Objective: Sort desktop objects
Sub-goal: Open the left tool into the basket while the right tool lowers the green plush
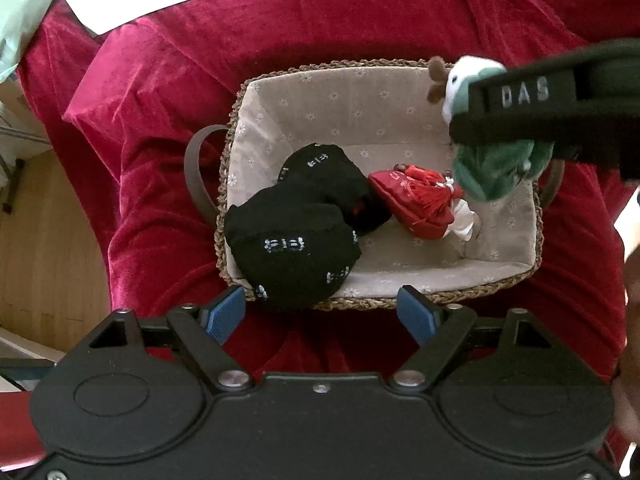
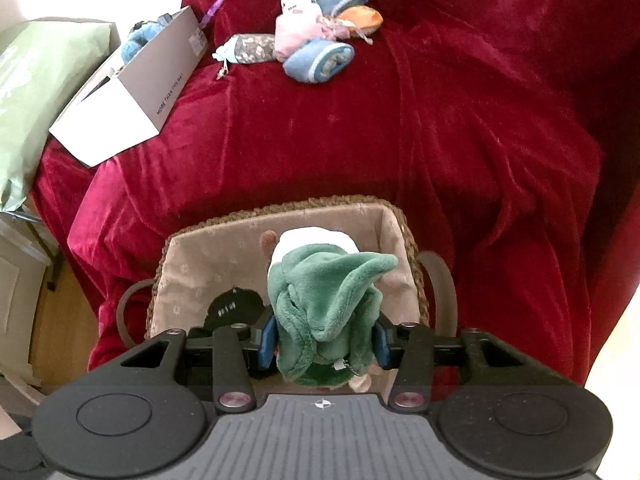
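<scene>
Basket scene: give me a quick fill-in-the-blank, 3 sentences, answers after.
1. The right gripper is shut on a ____ plush toy.
2. The toy hangs above the woven ____, which has a floral fabric liner.
3. The left gripper is ____ and holds nothing, and black socks and a red pouch lie in the basket.

Answers: green; basket; open

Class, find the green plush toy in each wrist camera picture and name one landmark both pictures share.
Left wrist: green plush toy at right, over the basket's right end, clamped by the right gripper.
Right wrist: low centre, between the blue pads, above the basket.
Shared landmark: the woven basket.
</scene>
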Tool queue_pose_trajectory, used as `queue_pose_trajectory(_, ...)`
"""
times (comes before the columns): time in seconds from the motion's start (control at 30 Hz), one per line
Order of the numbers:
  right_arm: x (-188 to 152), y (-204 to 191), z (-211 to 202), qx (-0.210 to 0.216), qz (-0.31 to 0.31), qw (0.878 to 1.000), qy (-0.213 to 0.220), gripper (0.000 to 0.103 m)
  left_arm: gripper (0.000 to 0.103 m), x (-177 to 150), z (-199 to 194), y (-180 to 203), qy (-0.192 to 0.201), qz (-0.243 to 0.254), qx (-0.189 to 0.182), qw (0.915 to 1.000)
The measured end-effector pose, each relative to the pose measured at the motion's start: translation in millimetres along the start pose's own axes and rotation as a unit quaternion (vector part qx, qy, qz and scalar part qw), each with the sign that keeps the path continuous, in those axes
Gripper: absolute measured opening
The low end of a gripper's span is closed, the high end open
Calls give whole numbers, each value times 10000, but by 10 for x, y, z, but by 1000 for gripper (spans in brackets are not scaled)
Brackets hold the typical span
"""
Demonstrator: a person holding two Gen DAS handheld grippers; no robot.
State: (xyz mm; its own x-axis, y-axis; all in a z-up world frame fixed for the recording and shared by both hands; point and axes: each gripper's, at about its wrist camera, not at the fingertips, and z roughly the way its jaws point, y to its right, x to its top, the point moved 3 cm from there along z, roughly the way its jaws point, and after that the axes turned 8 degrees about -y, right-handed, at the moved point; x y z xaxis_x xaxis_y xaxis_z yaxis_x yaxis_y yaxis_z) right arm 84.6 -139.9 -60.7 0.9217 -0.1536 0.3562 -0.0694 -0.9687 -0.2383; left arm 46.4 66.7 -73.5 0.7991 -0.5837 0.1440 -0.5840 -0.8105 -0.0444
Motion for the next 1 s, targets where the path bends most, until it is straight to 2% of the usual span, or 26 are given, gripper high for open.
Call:
queue_pose_trajectory(0.2,63,-17,-16,-105,-62,9998,147,55,80,-11,-2,-10,-5,-30,17,10000)
queue_pose_trajectory(0.47,-19,-2,13,88,-42,9999,46,56,80,-17,-3,-5,-1,-44,43,10000)
queue_pose_trajectory(0.53,4,-10,-25,79,-31,9998,162,60,80,-16,-2,-3,10,-58,47,10000)
queue_pose_trajectory(0.6,33,-16,-67,80,-34,9995,294,70,80,-15,4,-6,3,-84,55,9999)
queue_pose_trajectory(0.73,42,-11,-140,-33,-69,9989,469,70,80,-18,6,1,2,-104,76,9999)
queue_pose_trajectory(1.0,-79,70,-158,33,73,9996,284,70,80,-20,3,-1,9,-143,109,9998)
